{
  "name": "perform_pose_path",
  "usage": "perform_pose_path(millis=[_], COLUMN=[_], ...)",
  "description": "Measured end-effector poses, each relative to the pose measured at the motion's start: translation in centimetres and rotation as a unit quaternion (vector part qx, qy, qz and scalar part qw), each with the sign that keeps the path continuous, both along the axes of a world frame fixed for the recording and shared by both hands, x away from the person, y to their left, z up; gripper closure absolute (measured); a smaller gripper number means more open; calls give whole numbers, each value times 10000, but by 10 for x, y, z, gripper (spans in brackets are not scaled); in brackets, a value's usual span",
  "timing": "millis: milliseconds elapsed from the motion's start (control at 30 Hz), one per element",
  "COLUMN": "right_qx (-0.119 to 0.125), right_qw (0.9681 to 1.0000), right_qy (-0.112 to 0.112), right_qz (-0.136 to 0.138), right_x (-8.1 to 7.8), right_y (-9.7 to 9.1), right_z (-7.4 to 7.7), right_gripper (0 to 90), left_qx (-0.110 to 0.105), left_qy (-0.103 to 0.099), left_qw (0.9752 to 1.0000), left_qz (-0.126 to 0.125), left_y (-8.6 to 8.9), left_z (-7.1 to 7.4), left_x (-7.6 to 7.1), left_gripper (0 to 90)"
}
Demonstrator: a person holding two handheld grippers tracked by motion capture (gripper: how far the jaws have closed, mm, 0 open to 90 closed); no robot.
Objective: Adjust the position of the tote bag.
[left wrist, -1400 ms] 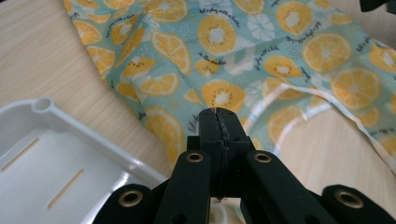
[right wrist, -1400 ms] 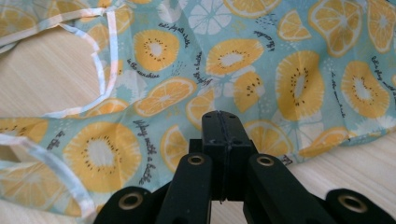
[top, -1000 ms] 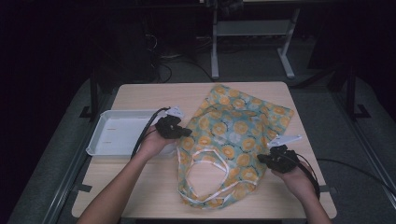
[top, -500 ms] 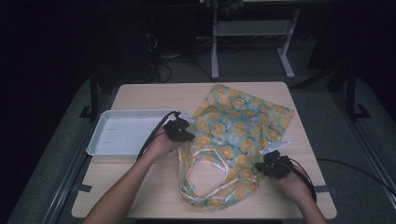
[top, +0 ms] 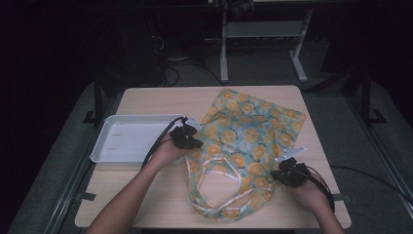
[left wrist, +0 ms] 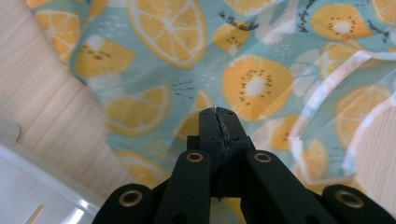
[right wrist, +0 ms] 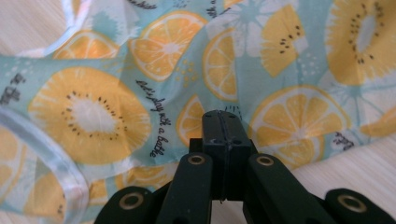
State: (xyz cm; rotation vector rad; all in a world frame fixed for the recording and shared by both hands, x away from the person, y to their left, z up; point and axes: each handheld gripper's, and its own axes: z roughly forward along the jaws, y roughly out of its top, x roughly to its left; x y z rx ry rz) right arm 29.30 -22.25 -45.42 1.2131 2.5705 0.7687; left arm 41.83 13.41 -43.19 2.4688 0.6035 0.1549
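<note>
High view: bag (top: pixel 253 141) lies flat on the bench (top: pixel 160 100), both grippers, left (top: pixel 190 141) and right (top: pixel 282 174), fingers closed empty over its edges, having crept inward; gripping looks next.

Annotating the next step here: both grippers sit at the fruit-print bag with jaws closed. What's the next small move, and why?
Probably open the left gripper and right gripper to take the bag's edges. The bag lies flat but rumpled on the table, handles toward the person. Both jaw pairs are pressed together over the fabric with no cloth visibly between them, so nothing seems gripped yet.
</note>
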Motion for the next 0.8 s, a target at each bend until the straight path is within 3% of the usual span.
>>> perform_pose_path(millis=[233,400,533,800], right_qx=[-125,-76,-96,-108], right_qw=[9998,9996,9996,9997], right_qy=[-23,67,61,64], right_qz=[-176,-279,-260,-216], right_x=[1,1,1,2], right_y=[-17,-23,-22,-23], right_z=[1,1,1,1], right_gripper=[898,898,898,897], left_qx=[60,386,646,689], left_qy=[72,124,125,239], left_qw=[9999,9987,9972,9965], left_qz=[-68,-314,-352,-419], left_y=[-5,-16,-26,-26], left_z=[-3,-9,-14,-14], left_x=[-3,-8,-14,-15], left_gripper=[899,899,900,900])
